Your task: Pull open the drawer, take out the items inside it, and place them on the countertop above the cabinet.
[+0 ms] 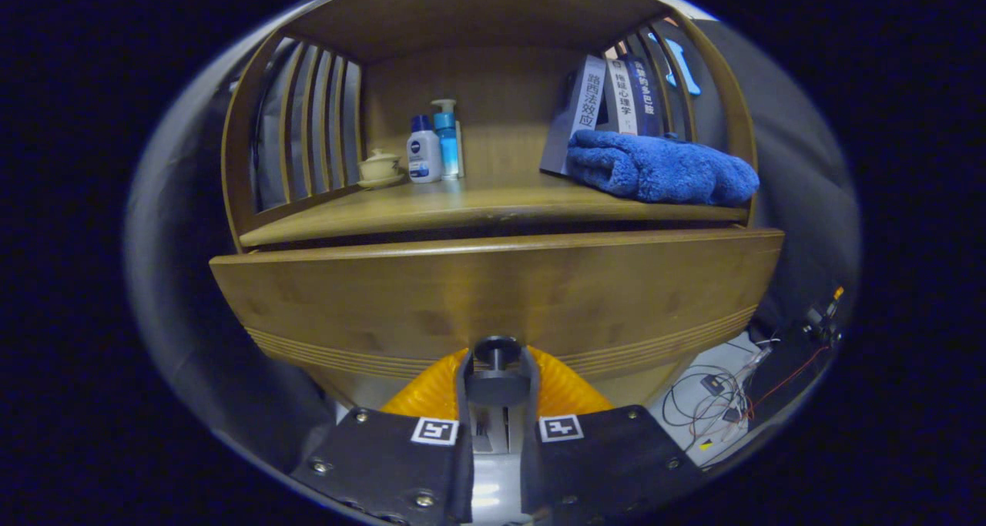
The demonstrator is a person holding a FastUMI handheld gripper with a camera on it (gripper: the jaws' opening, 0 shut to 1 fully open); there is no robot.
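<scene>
Taking the drawer's round knob (497, 354) as the landmark, the scene runs left to right as follows. Up and far to the left of the knob, on the countertop (431, 206) above the cabinet, a small lidded cup on a saucer (379, 167) stands by the slatted side rail. Just right of it, still left of the knob's line, stand a white lotion bottle (424, 150) and a blue pump bottle (447, 137), touching or nearly so. Directly around the knob spreads the wooden drawer front (493, 295), standing proud of the countertop edge with a dark gap between them. The gripper (498, 391) is clenched on the knob, one finger pressing each side of it. Up and right of the knob, a few books (608, 98) lean against the back, and a folded blue towel (662, 170) lies in front of them. Low and far right of the knob, loose cables (716, 399) lie on the floor.
</scene>
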